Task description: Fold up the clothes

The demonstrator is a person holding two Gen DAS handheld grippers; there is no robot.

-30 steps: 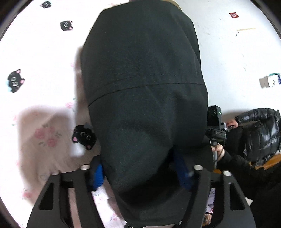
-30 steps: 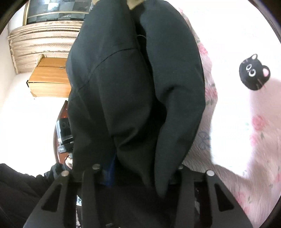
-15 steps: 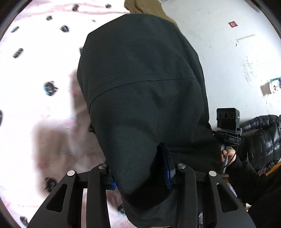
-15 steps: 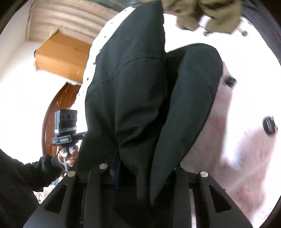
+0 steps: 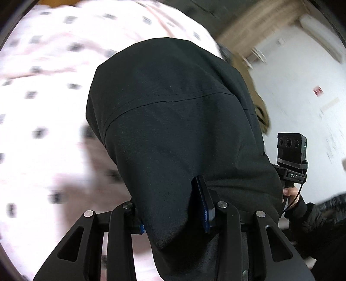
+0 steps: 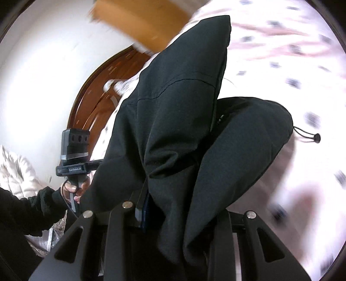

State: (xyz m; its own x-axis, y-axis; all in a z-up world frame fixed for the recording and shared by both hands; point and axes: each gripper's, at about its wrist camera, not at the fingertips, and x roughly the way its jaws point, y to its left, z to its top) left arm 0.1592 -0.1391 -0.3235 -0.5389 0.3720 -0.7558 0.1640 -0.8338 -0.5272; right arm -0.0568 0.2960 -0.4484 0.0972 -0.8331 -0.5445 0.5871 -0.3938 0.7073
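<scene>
Left tool (image 5: 173,216): two black fingers clamped on a fold of the black garment (image 5: 173,121); blue ribbed pads (image 5: 204,213) press the cloth from both sides. Right tool (image 6: 179,211): clamped likewise on the same garment (image 6: 173,134), one blue pad edge showing at 7 o'clock of the pinched fold, the other finger hidden under cloth.

Readable writing: "DAS" on the grey collar of the right tool's handle (image 5: 292,160), seen at 3 o'clock in the left wrist view. "GenRobot.AI", or close to it, on the collar of the left tool's handle (image 6: 73,155), at 9 o'clock in the right wrist view. Each handle carries a boxy camera head with round lenses; bare fingers wrap the grip below.

Garment: hangs from both tools, rising from the fingers toward 12 o'clock and filling the frame centre. Matte woven black fabric, a stitched seam across it. In the right wrist view a rounded, hood-like lobe bulges toward 3 o'clock, with a black drawcord and toggle (image 6: 311,137) at its edge.

Behind: bed sheet (image 5: 43,97), pale pink-white with small dark motifs, heavily blurred. Olive-tan cloth (image 5: 259,108) peeks past the garment at 2 o'clock. Curved dark wooden bed frame (image 6: 95,97) at 10 o'clock, light wooden cabinet (image 6: 140,19) at 12 o'clock. White wall (image 5: 302,90) with a small red mark.
</scene>
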